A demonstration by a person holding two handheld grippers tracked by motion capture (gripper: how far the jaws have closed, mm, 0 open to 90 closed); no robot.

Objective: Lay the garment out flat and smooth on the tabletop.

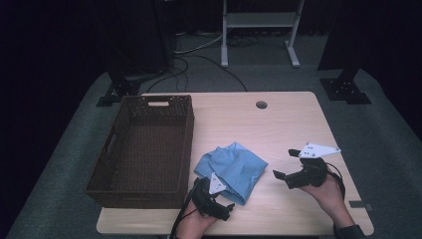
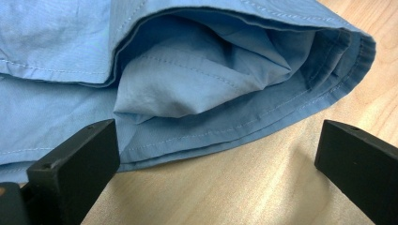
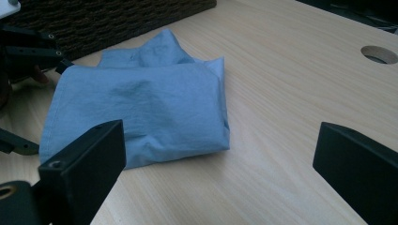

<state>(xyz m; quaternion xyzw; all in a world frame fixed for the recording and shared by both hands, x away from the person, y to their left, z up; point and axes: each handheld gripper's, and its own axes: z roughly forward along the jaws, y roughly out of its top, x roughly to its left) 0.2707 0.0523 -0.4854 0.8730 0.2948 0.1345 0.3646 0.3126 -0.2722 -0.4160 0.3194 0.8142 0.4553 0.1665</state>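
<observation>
**Left gripper closing in on the folded cloth's near hem**

A folded blue cloth [image 1: 231, 169] is lying on the wooden table [image 1: 293, 129], toward the front edge and just beside the right wall of the brown wicker basket [image 1: 144, 149]. The left gripper [image 1: 230, 206] is sitting at the cloth's near corner, jaws spread wide and grasping nothing. In the left gripper view the cloth's layered, stitched hem [image 2: 244, 126] is lying directly ahead of the jaws, running across the gap between them, with the folded layers gaping open toward the camera. The right gripper [image 1: 284, 168] is hovering over bare wood well to the right of the cloth, jaws likewise released and empty; from the right gripper view the cloth [image 3: 141, 108] is lying ahead and to the left. The left gripper is plainly the nearer one, so the coming move is probably a short advance forward along the table for it to pinch the hem.
</observation>
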